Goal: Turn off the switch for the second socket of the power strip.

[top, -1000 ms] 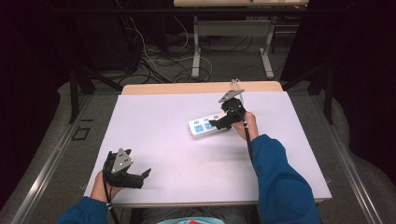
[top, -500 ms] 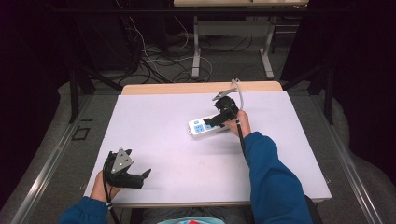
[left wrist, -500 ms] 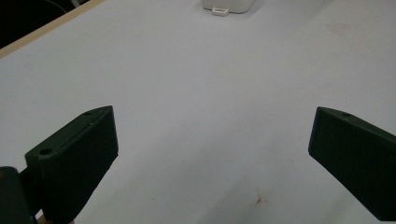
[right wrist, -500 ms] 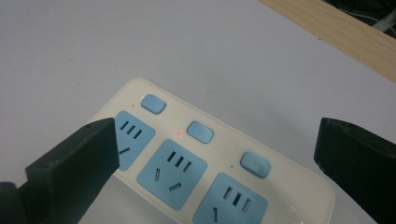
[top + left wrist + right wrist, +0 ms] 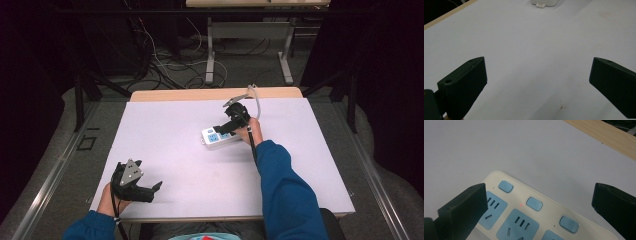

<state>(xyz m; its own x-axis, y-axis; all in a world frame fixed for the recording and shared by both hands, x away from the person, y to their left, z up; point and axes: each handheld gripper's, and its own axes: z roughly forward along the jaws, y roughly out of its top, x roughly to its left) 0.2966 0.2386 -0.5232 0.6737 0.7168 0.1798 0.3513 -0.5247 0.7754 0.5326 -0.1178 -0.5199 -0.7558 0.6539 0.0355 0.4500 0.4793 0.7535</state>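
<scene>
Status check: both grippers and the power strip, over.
Right gripper open, over power strip, not gripping. Left gripper open, idle at near table edge. Nothing in the way.

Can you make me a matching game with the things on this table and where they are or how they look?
Things:
1. power strip
2. left gripper
3. right gripper
4. middle switch light

Descriptions:
A. open, low over bare table near the front edge
B. glowing red
C. white with blue sockets and buttons
D. open, just above the power strip

Pairs: 1-C, 2-A, 3-D, 4-B
</scene>
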